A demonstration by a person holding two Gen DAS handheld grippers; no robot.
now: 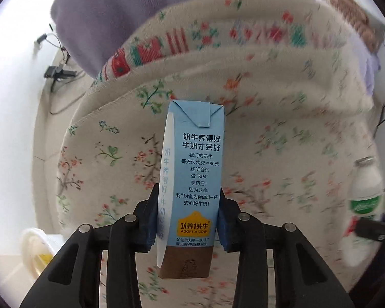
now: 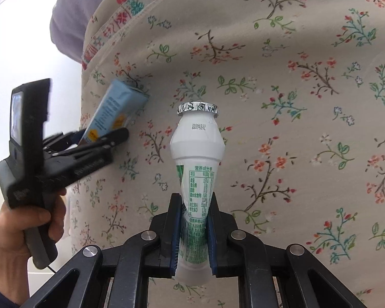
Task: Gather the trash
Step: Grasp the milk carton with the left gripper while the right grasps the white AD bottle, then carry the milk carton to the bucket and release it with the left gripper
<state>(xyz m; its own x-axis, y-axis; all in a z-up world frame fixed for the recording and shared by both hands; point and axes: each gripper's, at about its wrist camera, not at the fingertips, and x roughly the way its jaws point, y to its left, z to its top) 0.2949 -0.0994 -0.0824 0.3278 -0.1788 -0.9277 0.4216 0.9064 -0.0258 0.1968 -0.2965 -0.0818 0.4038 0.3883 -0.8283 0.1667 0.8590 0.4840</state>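
Flowery cream cloth (image 2: 282, 82) filling both views, with a purple cloth (image 1: 110, 12) above it and a red and green patterned trim (image 1: 146, 51) along one edge.

Left wrist view: left tongs (image 1: 188, 220) clamped on a blue milk carton (image 1: 192, 179), held upright, top fold up, brown band at the bottom. Dark blue pads (image 1: 224, 228) pressed flat on both sides of the carton. Seen only in this view: a white round tub (image 1: 36, 249) with something yellow inside at the lower left, too blurry to name, and black cables (image 1: 59, 71) against the white wall at the left. Far right, blurry: the white bottle (image 1: 364, 205) with its green label, and a dark bit of the other tool just beside it.

Right wrist view: right tongs (image 2: 192, 231) clamped on the small white yogurt bottle (image 2: 196, 169), upright, foil lid on top, green label squeezed between the pads low on its body. Whatever is inside both the bottle and the carton: hidden. Seen only in this view: the left hand (image 2: 20, 231) gripping the black handle of the other tool at the left, with the carton (image 2: 115, 110) tilted in its tongs (image 2: 100, 141) and its top corner touching or nearly touching the flowery cloth, hard to tell which. Also a small screen (image 2: 16, 118) on the back of that tool.
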